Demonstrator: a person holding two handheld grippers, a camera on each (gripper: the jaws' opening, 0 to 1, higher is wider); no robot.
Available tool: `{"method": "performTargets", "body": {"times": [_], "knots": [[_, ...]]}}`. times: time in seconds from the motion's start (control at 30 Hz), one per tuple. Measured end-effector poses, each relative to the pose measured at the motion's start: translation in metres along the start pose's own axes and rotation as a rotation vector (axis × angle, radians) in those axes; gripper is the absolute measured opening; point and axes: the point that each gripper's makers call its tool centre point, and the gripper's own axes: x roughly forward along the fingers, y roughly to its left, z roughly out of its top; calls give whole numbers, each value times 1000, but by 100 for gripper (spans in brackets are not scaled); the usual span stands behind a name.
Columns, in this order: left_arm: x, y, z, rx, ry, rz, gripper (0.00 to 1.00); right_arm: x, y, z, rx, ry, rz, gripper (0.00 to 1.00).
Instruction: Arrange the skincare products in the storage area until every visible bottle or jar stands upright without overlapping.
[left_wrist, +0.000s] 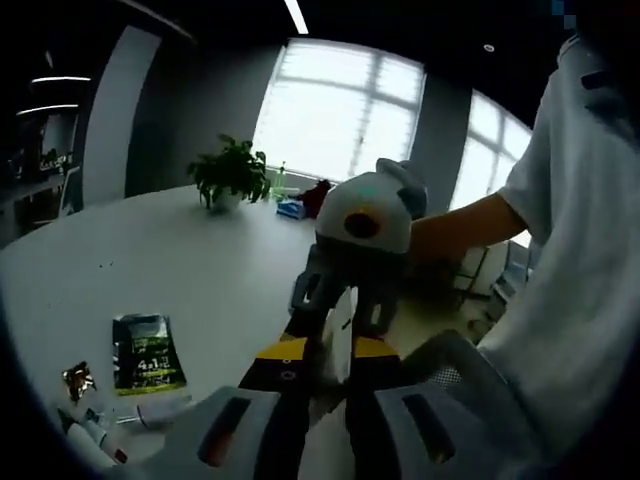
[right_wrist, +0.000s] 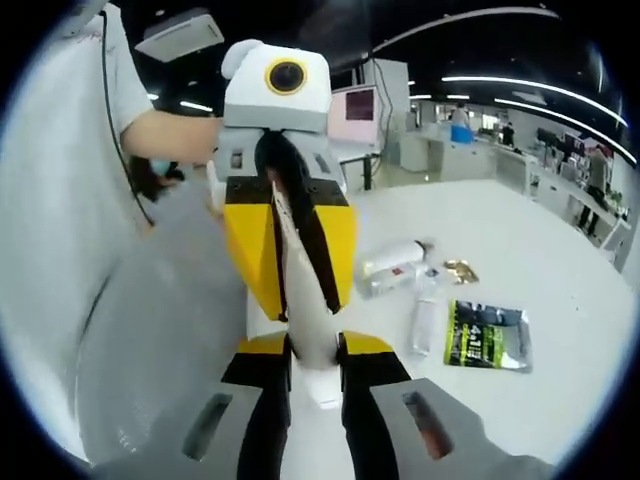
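White tube (right_wrist: 308, 300); both grippers clamp it.

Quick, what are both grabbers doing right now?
Left gripper: closed on the white tube.
Right gripper: closed on the same white tube.

An open-plan office, seen past my jaws.

Beyond my left jaws a broad white table (left_wrist: 180, 260) runs to a potted plant (left_wrist: 230, 172) set before a tall window (left_wrist: 340, 105), grey walls on either side. Past my right jaws, rows of desks (right_wrist: 470, 150) with a monitor (right_wrist: 355, 115) stretch under long ceiling light strips (right_wrist: 520, 82), and people sit at the far desks to the right of my jaws.
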Motion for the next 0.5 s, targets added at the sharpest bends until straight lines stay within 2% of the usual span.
{"method": "performTargets", "body": {"times": [0.5], "knots": [[15, 48, -6, -76, 16, 13, 8, 11, -45, -17, 29, 19, -5, 18]]}}
